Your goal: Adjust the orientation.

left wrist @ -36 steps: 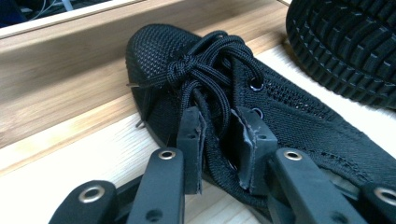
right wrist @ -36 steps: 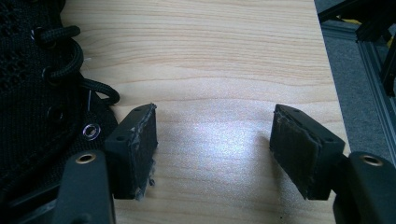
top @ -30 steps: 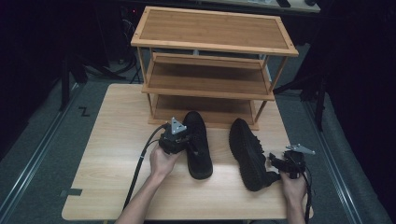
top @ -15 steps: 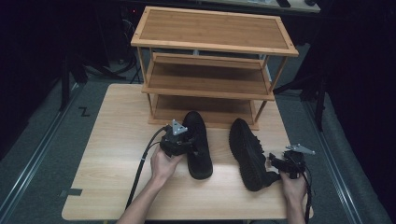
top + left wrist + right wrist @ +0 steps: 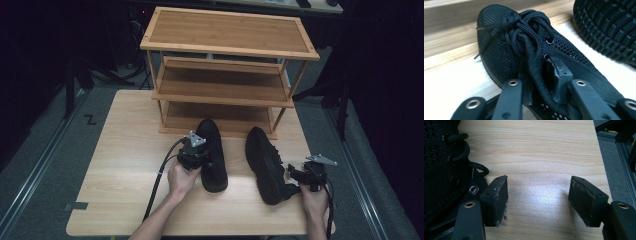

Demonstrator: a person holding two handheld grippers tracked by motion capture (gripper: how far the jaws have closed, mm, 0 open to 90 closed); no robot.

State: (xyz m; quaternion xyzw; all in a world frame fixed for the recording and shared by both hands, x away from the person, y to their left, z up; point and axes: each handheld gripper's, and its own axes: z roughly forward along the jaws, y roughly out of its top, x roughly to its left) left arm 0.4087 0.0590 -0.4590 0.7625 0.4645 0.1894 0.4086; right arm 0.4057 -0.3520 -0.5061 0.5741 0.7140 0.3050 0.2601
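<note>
Shoes [image 5: 214, 156] in black mesh lie on the pale wooden table [image 5: 120, 165] in the high view, two of them, toes toward a three-tier wooden rack [image 5: 225, 80] that stands at the table's far edge. The left shoe sits upright just in front of the rack's bottom shelf; the right shoe [image 5: 266, 162] is tipped on its side, well apart from the first. The left gripper [image 5: 196, 152] rests against the left shoe's near side, a grey plate on top and a cable trailing back along the forearm. The right gripper [image 5: 300, 175] lies at the right shoe's heel, near the table's right edge.

Left gripper view: the left shoe's [image 5: 524, 50] laces and tongue sit close before the camera, and the ribbed sole of the other shoe [image 5: 606, 27] shows at upper right. The jaws have just been closing, and they now pinch the tongue and upper edge of the shoe between their pads [image 5: 557, 75], so the left gripper [image 5: 541, 82] grips the shoe at its opening.

Right gripper view: the right gripper [image 5: 539, 200] holds its jaws wide apart over bare table [image 5: 536, 152], nothing between them. The laced side of the right shoe [image 5: 446, 170] lies just beside the left-hand pad [image 5: 499, 197]; whether they touch is hard to tell.
</note>
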